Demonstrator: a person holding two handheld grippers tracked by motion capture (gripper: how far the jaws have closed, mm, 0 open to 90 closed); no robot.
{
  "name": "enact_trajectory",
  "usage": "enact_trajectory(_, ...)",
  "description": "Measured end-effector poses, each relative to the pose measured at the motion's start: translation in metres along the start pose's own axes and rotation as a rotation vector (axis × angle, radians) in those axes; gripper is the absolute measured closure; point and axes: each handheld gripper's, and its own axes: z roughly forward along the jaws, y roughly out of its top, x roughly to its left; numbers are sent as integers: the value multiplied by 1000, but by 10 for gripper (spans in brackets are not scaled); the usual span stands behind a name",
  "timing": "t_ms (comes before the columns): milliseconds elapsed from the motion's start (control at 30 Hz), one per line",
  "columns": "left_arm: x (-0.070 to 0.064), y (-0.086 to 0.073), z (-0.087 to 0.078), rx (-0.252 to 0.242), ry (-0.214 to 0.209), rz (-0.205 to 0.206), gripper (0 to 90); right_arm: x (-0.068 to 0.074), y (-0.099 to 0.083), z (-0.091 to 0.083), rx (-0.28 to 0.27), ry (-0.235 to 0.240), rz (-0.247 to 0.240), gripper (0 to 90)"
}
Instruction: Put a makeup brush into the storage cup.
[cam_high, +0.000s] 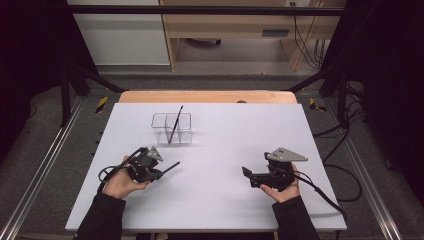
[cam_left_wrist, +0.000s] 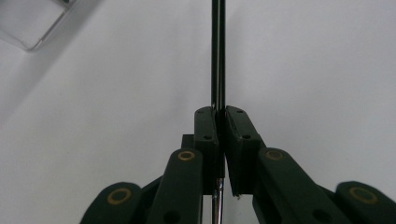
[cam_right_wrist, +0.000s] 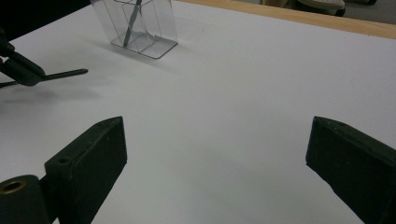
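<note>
Clamping a thin pen (cam_high: 170, 167) low left of the frame, the left gripper (cam_high: 159, 173) could let it swivel off the holder (cam_high: 172, 128), while the right gripper's (cam_high: 248, 174) fingers (cam_right_wrist: 88, 163) gape empty.

The pen's (cam_left_wrist: 218, 56) tip runs past the top edge, perhaps capped.

Left tool (cam_high: 159, 173) clamped tight, right tool (cam_high: 248, 176) wide apart.

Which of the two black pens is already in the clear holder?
The far pen, leaning upright in the clear holder. The other pen is clamped in the left gripper.
</note>
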Motion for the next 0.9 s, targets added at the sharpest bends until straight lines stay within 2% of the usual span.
enact_trajectory(467,-21,16,-14,-106,-21,69,833,-2,2,-2,-8,-4,1,59)
enact_trajectory(600,-24,21,-18,-122,-27,89,833,-3,5,-4,-11,-5,-1,61)
enact_trajectory(733,-28,28,-23,-153,-30,105,833,-2,10,-7,-9,-9,-15,63)
enact_trajectory(900,-33,37,-27,-183,-44,132,833,2,20,-8,14,-14,-66,65)
